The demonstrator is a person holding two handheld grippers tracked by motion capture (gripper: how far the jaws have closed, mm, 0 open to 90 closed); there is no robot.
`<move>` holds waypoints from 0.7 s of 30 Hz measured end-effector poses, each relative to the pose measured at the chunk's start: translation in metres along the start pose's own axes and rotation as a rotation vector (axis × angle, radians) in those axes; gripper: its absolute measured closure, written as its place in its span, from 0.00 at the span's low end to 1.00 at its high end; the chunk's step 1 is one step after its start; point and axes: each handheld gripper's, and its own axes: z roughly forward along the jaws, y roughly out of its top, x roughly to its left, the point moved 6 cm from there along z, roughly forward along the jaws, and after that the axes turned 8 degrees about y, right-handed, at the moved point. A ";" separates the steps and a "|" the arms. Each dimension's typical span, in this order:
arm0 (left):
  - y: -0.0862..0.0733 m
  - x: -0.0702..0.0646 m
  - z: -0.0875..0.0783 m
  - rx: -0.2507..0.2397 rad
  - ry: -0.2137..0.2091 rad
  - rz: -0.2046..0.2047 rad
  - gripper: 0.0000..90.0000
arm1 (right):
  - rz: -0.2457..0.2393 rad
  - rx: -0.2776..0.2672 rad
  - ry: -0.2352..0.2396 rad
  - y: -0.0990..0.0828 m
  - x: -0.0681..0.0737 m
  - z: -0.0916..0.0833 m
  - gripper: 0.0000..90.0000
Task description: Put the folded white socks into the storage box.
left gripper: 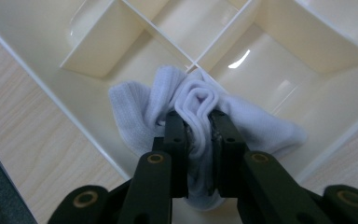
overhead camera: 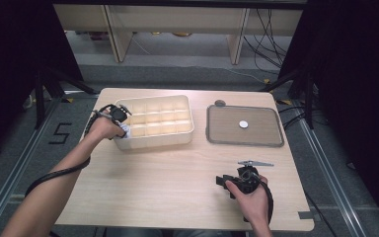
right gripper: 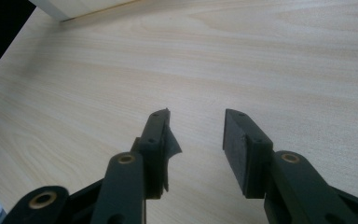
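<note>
Left tongs: the left gripper has its black jaws clamped on a bunched white knitted sock, the folded cuff pinched between the pads.
Sock's place: straight ahead of those jaws and just under them, hanging over the near-left corner cell of the cream plastic divided organiser box; in the high view the sock sits at the box's left end.
Key relation: the sock's bulk spreads to both sides across the jaw line and sags over the box floor, so I judge that letting go here would drop it in.
Right tongs: the right gripper stands open with nothing between its jaws, over the bare pale wooden table.
Nearer hand: the left; the right gripper is well apart from the box.
</note>
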 end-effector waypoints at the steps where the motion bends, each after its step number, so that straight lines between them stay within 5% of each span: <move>1: 0.000 0.000 0.001 0.003 -0.003 0.005 0.87 | -0.001 0.000 0.002 0.000 0.000 0.000 0.69; 15: 0.002 -0.003 0.011 0.060 -0.042 -0.041 0.87 | -0.007 -0.001 0.011 0.000 0.000 -0.001 0.69; 16: 0.002 -0.002 0.012 0.068 -0.044 -0.021 0.87 | -0.007 -0.002 0.010 0.000 0.000 -0.001 0.69; 21: 0.002 -0.003 0.013 0.083 -0.061 -0.066 0.87 | -0.002 -0.004 0.009 0.000 0.000 -0.003 0.69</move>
